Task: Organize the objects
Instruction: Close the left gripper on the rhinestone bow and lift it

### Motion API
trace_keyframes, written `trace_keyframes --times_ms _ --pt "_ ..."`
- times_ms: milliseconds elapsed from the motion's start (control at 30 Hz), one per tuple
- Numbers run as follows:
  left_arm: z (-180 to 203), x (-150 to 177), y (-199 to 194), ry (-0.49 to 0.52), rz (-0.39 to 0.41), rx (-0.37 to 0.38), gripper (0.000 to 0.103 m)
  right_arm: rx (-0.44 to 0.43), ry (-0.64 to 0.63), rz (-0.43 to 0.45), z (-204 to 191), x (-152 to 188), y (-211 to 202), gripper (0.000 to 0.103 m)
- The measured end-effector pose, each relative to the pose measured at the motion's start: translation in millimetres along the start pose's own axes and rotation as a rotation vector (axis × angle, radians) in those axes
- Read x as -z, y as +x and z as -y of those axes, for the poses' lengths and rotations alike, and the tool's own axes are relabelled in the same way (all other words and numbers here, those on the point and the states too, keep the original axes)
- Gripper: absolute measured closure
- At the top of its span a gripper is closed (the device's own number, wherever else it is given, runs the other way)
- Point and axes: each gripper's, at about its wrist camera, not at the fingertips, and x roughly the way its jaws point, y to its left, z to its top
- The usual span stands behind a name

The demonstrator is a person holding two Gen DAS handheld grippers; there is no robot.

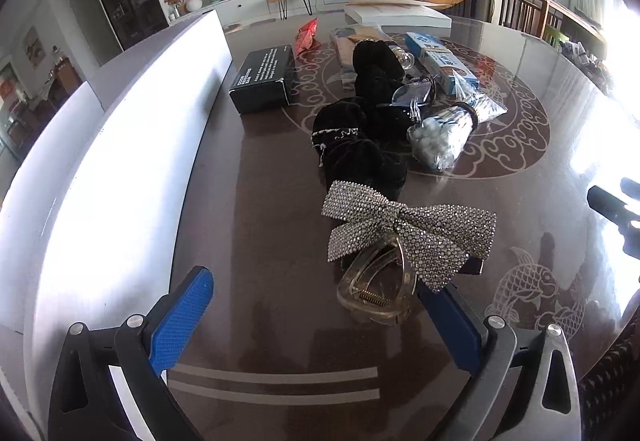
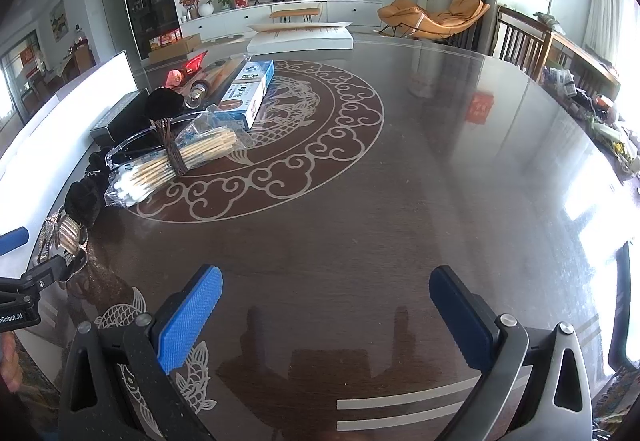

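A rhinestone bow hair clip [image 1: 408, 231] lies on a clear claw clip [image 1: 376, 289] on the dark table, just ahead of my open left gripper [image 1: 320, 321]; the claw clip sits beside its right finger [image 1: 456, 325]. Behind them lie black velvet scrunchies [image 1: 360, 137], a bag of cotton swabs [image 1: 444, 133], a black box [image 1: 264, 79] and a blue-white box [image 1: 444, 61]. My right gripper [image 2: 326, 315] is open and empty over bare table. The swabs [image 2: 168, 165] and blue-white box [image 2: 250, 91] lie far to its left.
A white box wall [image 1: 132, 145] runs along the table's left side. A white flat box [image 1: 396, 15] lies at the far edge. A red packet [image 1: 306, 35] and a light bulb [image 1: 404, 59] are in the pile. Chairs [image 2: 520, 37] stand at the far right.
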Motion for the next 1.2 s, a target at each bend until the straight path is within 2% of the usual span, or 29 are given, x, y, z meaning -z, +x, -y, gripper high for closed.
trace_keyframes --times_ms 267,333,400,567,700,767,1000,1200 --pt "18.3 6.2 0.8 0.067 -0.041 0.102 0.0 0.015 -0.026 -0.005 -4.5 1.8 1.3 0.0" --pt "24.1 4.2 -2.0 0.066 -0.033 0.103 0.0 0.016 -0.026 0.0 -4.2 1.7 0.2 0.0" --pt "26.1 -0.1 -7.6 0.045 -0.011 0.108 0.0 0.013 -0.022 0.001 -3.5 1.8 -0.6 0.0" --pt "23.1 -24.1 -22.0 -0.07 0.06 0.184 0.0 0.011 -0.023 0.001 -4.2 1.7 -0.6 0.0" --pt "31.4 -34.3 -2.0 -0.067 0.044 0.114 0.0 0.009 -0.021 0.007 -3.9 1.0 -2.3 0.0" --pt "34.6 -31.8 11.7 -0.05 0.001 0.07 0.0 0.009 -0.017 0.007 -2.5 1.1 -3.1 0.0" --pt "16.3 1.6 14.6 0.0 -0.027 0.014 0.0 -0.005 0.007 0.002 2.5 0.5 -2.2 0.0" --pt "-1.9 7.2 21.1 -0.037 -0.06 0.042 0.0 -0.002 -0.027 -0.006 -5.3 1.8 -0.3 0.0"
